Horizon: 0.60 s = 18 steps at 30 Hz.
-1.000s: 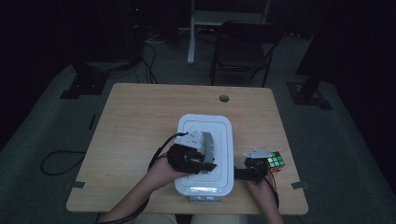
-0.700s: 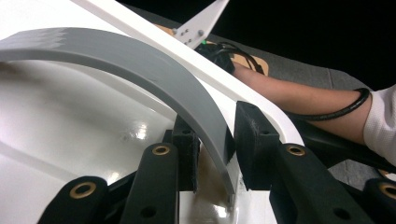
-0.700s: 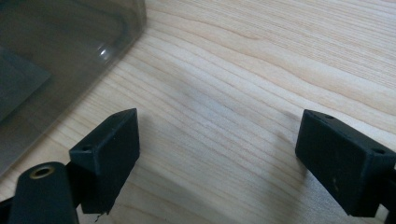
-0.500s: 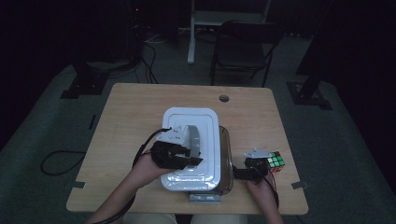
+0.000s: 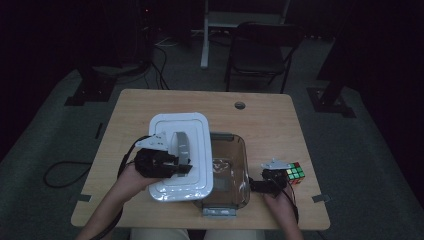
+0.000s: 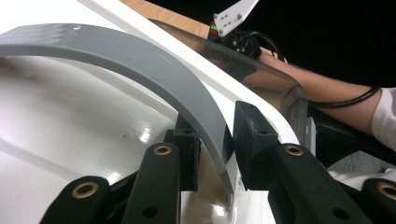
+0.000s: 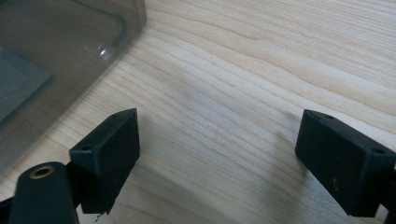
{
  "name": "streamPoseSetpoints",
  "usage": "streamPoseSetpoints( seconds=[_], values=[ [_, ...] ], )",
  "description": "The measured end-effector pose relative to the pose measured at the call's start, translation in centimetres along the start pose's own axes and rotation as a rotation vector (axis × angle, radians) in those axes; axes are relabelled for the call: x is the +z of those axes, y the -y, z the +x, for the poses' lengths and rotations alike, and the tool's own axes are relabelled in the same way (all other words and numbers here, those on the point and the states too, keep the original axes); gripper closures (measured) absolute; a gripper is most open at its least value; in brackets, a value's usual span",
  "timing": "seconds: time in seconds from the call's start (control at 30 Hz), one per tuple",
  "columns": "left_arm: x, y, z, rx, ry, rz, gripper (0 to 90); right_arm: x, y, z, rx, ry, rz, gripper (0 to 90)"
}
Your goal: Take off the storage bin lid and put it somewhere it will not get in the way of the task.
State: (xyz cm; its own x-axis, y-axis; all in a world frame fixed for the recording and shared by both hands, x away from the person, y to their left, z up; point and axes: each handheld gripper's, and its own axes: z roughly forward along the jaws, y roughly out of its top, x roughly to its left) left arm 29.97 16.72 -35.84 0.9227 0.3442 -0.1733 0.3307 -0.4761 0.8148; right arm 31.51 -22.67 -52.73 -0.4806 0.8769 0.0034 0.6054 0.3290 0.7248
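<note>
White lid (image 5: 182,152) is off, its grey handle (image 6: 140,70) clamped between the left gripper (image 6: 215,156) pads. Clear container (image 5: 227,170) half uncovered; setting down remains. Right gripper (image 7: 217,158) gapes wide, empty.

The lid (image 5: 181,154) is held by its handle (image 6: 140,70) in the left gripper (image 5: 172,165), offset left of the container (image 5: 230,170) and overlapping its left rim. The right gripper (image 5: 257,186) is set on the table (image 5: 280,120) just right of the container, jaws apart. The cube (image 5: 295,172) is placed right of that gripper.
</note>
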Motion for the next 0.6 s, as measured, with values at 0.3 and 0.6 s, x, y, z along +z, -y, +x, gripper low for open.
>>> streamPoseSetpoints(
  seconds=[0.3,0.6],
  values=[
    [-2.6,3.1,1.8,-0.03,-0.033,-0.041,72.8,0.0,0.0,0.0,0.001,0.0,0.0,13.7],
    [-3.7,6.0,3.4,-0.075,-0.025,-0.064,72.8,0.0,0.0,0.0,0.001,0.0,0.0,13.7]
  ],
)
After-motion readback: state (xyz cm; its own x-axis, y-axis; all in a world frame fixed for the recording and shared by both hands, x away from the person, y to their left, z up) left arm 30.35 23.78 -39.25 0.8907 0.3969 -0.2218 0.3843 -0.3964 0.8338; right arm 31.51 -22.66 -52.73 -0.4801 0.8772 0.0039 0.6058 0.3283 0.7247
